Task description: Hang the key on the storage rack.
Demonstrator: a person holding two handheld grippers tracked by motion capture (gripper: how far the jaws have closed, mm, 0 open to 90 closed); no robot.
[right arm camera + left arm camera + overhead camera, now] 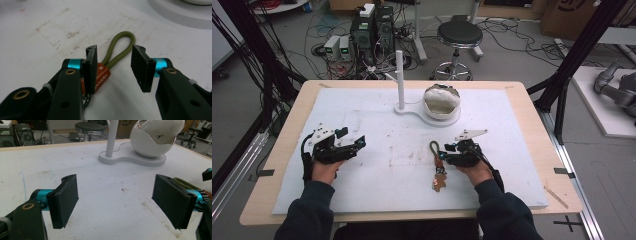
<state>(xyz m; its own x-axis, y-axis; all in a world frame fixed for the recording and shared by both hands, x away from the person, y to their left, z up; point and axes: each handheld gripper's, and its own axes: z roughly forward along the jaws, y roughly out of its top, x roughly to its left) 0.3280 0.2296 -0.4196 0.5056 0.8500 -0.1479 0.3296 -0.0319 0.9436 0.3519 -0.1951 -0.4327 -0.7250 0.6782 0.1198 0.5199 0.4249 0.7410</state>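
A keychain lies on the white board: an olive cord loop (pixel 433 147) (pixel 122 37), an orange tag (pixel 102 73) and a brown figure charm (pixel 440 183). My right gripper (pixel 443 156) (pixel 114 53) is low over it, its jaws standing on either side of the loop's base. The left pad sits just in front of the orange tag and the right pad is clear of the cord, so neither presses on it. My left gripper (pixel 353 137) (pixel 115 195) rests on the board's left side, wide open with nothing between its pads.
A white stand (pixel 412 111) at the board's far middle carries an upright post (pixel 400 75) (pixel 111 137) and a round white bowl (pixel 442 100) (pixel 147 142) with a pale lump inside. The white board (pixel 377 175) lies on a wooden table (pixel 272 165).
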